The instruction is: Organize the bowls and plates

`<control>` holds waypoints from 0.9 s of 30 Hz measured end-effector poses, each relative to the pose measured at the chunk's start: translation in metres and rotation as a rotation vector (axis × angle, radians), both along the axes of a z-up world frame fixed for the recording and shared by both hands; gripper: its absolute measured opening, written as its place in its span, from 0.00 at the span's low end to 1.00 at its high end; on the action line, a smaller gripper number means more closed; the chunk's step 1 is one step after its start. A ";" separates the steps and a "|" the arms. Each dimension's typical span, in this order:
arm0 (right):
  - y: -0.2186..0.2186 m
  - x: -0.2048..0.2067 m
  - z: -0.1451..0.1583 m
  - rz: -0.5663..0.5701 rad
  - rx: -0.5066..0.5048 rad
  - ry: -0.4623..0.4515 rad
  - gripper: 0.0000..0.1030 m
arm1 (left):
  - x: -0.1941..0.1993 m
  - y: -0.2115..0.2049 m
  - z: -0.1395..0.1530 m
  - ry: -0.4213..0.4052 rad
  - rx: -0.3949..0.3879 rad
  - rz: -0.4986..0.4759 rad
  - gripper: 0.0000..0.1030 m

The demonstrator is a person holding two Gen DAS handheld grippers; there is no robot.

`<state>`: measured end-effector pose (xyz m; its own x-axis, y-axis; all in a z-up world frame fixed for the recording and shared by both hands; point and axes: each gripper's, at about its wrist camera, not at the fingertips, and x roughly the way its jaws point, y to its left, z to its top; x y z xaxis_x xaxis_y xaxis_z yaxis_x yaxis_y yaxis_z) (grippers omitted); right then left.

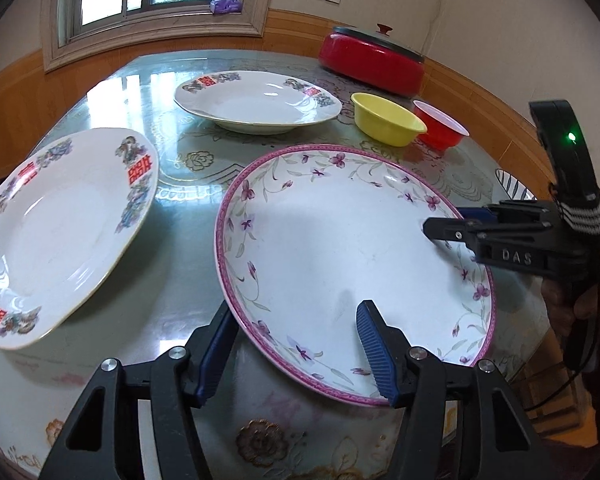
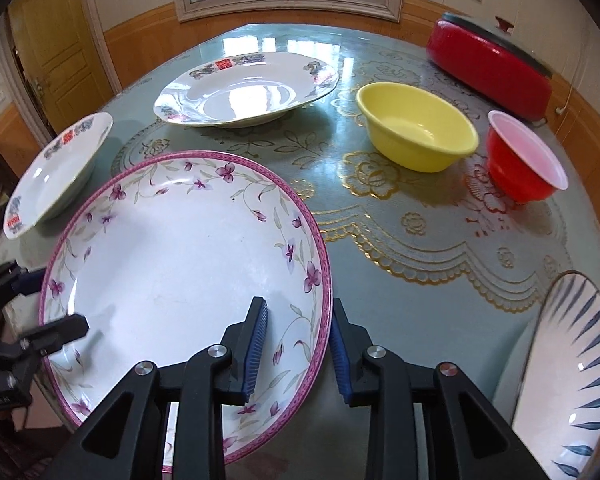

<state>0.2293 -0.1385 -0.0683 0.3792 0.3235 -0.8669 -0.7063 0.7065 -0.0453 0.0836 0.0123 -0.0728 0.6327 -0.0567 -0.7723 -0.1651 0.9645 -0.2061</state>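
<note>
Near-left plate: a white plate with red characters (image 1: 60,240) lies at about 9 o'clock in the left wrist view, apart from the other dishes.
Left gripper: the left gripper (image 1: 296,354) straddles the near rim of the pink-rimmed floral plate (image 1: 340,248); one blue pad sits outside and under the rim, the other over the plate's inner face. The jaws stand at a middling width; whether the pads press the rim I cannot tell.
Floral plate: it is tilted, at 6 o'clock in both views, over the table (image 2: 400,240) with its lace-patterned cover.
Far plate: a second white plate with red characters (image 2: 244,92) rests at 12 o'clock, well apart.
Right gripper: the right gripper (image 2: 298,346) has its jaws narrow, one pad on each side of the floral plate's right rim, clamping it.
Yellow bowl: the yellow bowl (image 2: 418,136) stands at 1 o'clock.
Red bowl: the red bowl (image 2: 524,164) stands just beside the yellow one, at 2 o'clock.
Red cooker: a lidded red cooker (image 2: 492,68) sits behind the bowls.
Blue-leaf plate: a blue-leaf plate (image 2: 568,368) lies at 4 o'clock in the right wrist view.
</note>
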 end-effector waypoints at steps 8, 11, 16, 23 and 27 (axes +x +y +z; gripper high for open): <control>-0.013 -0.006 0.001 -0.019 -0.004 -0.047 0.30 | 0.015 -0.008 0.000 0.027 0.054 0.001 0.59; -0.014 -0.006 0.000 -0.019 0.004 -0.052 0.30 | 0.016 -0.011 0.001 0.034 0.072 -0.008 0.59; -0.013 -0.006 -0.001 -0.013 0.017 -0.060 0.32 | 0.015 -0.014 0.002 0.039 0.064 0.006 0.59; -0.012 -0.008 -0.002 -0.021 0.018 -0.075 0.33 | 0.013 -0.016 0.001 0.030 0.059 0.051 0.59; -0.014 -0.009 -0.002 -0.030 0.020 -0.062 0.33 | 0.013 -0.015 0.002 0.028 0.030 0.073 0.60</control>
<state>0.2201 -0.1528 -0.0703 0.4414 0.3284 -0.8350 -0.6811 0.7285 -0.0735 0.0962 -0.0022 -0.0706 0.6123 0.0119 -0.7905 -0.2407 0.9552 -0.1721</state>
